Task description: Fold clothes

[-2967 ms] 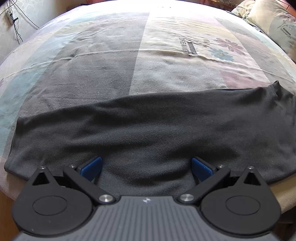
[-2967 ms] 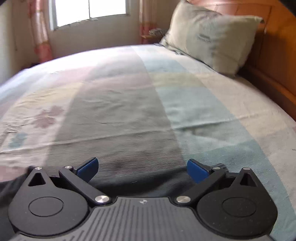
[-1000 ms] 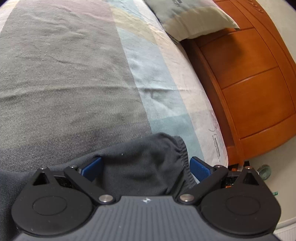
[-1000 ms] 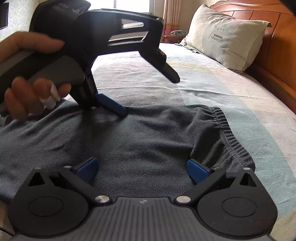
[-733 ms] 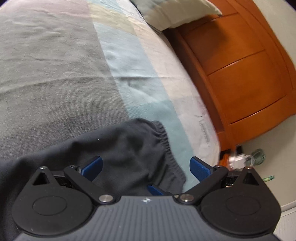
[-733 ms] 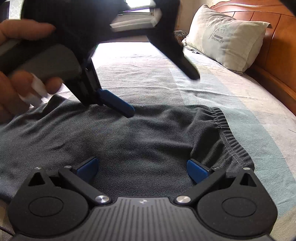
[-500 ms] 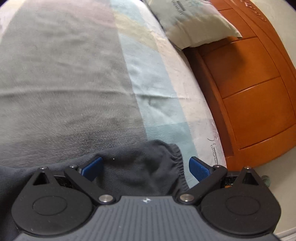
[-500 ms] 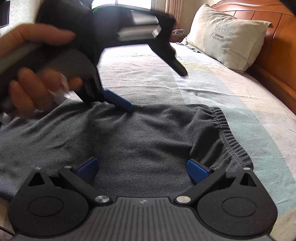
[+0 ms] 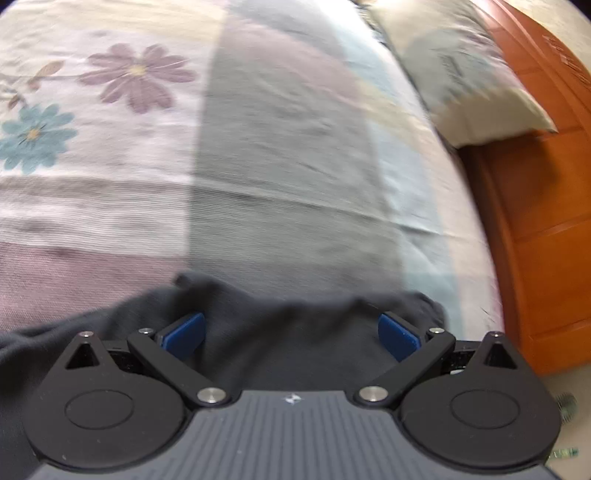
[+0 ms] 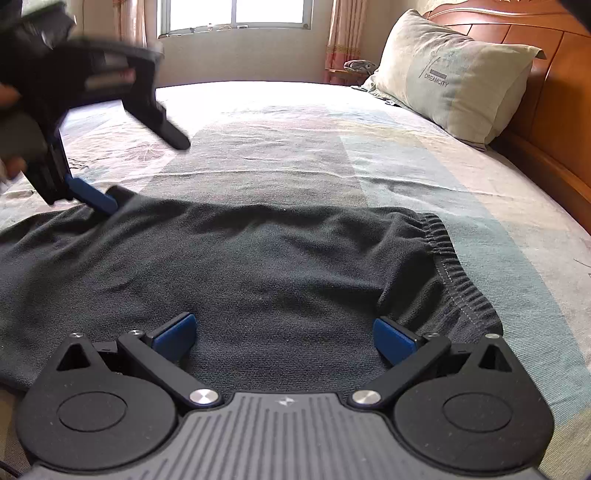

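Since half a second ago my left tool [image 10: 140, 173] has swung away to the left along the far hem; its view now takes in the flowers [image 9: 136, 75] on the bedspread, and it is blurred. The right tool [image 10: 284, 338] has not shifted. Both tools are spread wide and grip nothing.

The dark grey pants [image 10: 258, 273] lie flat across the near edge of the bed [image 10: 406, 177], elastic waistband [image 10: 448, 258] to the right. They spread under and between the right tool's fingers [image 10: 175, 334]. One blue finger of the left tool touches the far left edge of the cloth; the other hangs above the bed. A hand [image 10: 11, 162] shows at the left border. Farther right, a pillow [image 10: 454, 74] leans on the wooden headboard [image 10: 554, 122]; a window [image 10: 236, 16] stands beyond.
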The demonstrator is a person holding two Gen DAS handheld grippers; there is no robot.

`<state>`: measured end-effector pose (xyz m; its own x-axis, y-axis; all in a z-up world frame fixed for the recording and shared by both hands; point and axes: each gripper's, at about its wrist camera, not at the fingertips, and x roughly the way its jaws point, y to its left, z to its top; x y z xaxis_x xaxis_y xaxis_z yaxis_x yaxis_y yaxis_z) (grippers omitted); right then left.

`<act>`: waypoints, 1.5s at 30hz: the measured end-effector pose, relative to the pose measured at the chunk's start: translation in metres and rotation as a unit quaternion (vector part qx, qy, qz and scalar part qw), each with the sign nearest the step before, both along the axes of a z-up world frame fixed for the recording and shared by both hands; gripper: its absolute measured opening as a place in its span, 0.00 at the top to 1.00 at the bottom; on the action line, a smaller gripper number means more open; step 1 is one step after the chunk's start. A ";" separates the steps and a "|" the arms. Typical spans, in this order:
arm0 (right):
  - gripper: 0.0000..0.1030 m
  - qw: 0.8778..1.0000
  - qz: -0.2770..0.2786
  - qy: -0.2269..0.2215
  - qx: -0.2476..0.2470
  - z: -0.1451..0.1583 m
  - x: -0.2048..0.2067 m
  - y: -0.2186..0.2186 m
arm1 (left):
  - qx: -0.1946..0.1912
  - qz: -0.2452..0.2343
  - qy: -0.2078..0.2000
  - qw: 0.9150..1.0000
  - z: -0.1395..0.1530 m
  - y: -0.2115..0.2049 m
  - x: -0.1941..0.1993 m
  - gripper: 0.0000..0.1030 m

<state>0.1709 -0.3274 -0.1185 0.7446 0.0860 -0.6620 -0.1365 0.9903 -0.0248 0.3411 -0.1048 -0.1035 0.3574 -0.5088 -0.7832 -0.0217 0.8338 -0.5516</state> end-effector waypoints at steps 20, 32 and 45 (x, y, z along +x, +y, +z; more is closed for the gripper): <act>0.00 1.000 0.002 0.000 -0.001 0.000 0.000 -0.001 | 0.067 0.049 -0.065 0.994 0.003 0.051 -0.023 0.05; 0.00 1.000 0.003 -0.002 -0.001 0.000 -0.001 0.000 | 0.052 0.028 -0.027 0.998 0.009 0.071 -0.065 0.04; 0.00 1.000 0.001 -0.003 0.004 0.000 0.002 -0.001 | 0.117 0.037 -0.071 0.990 0.092 0.121 -0.073 0.04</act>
<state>0.1734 -0.3281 -0.1182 0.7480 0.0929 -0.6572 -0.1384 0.9902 -0.0175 0.2684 0.0161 -0.0120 0.5020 -0.2877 -0.8156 -0.0233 0.9382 -0.3453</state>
